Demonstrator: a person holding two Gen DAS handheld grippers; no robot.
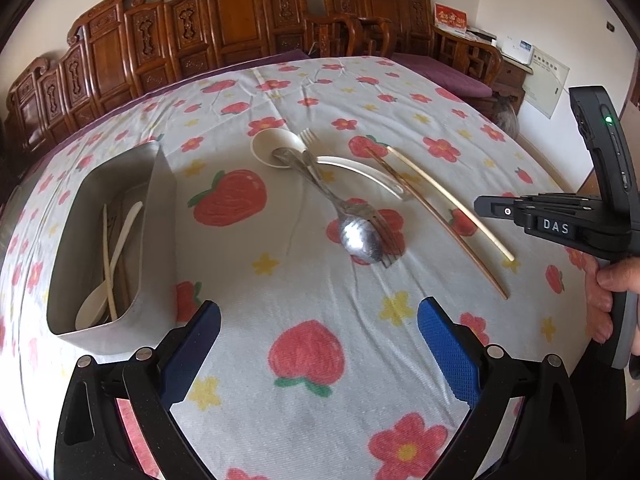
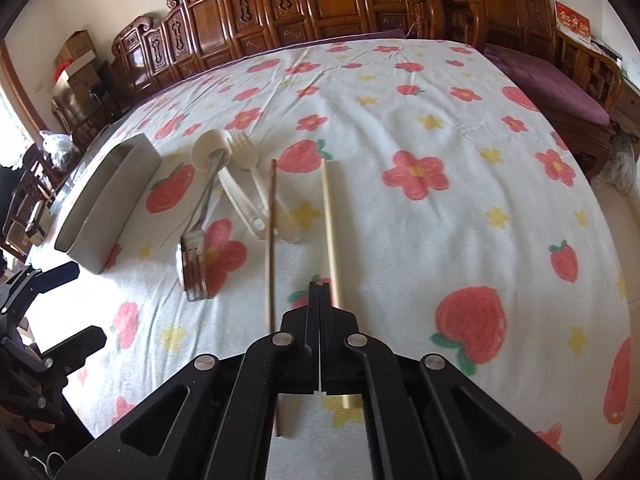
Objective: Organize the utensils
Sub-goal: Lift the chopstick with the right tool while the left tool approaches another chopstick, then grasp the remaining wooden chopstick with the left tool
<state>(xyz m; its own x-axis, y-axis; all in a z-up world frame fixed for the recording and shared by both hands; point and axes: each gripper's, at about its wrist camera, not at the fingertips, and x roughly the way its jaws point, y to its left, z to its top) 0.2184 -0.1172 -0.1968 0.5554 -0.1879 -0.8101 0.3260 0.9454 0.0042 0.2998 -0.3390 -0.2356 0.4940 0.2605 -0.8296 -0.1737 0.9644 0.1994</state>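
Table (image 1: 320, 360) with a strawberry-and-flower print cloth fills both views; carved wooden chairs (image 1: 224, 32) line its far edge at 12 o'clock.

Metal utensil box (image 1: 160, 208) sits at 9 o'clock in the left wrist view, open top, upright. Inside it: a cream spoon (image 1: 108, 284) and pale sticks; exact count of sticks unclear.

Left gripper (image 1: 319, 354) low at 6 o'clock, blue pads (image 1: 448, 352) spread wide apart, only cloth between them, nothing held.

Right gripper (image 2: 320, 292) at 6 o'clock in its own view, fingers pressed together with no visible gap. It hangs between the two chopsticks; nothing seen between the pads. A person's hand (image 1: 608, 292) holds its handle at 3 o'clock in the left view.

Loose utensils lie mid-table, near 12–1 o'clock from the left gripper:
- pale chopstick (image 2: 330, 232), just right of the right gripper's tips
- brown chopstick (image 2: 272, 240), just left of them, well apart from the pale one at the near end
- cream ladle (image 1: 276, 146), bowl at the far end
- cream plastic fork (image 2: 246, 156), tines far
- metal spoon (image 1: 360, 236) crossing the metal fork (image 2: 196, 256), touching, on a red flower print.
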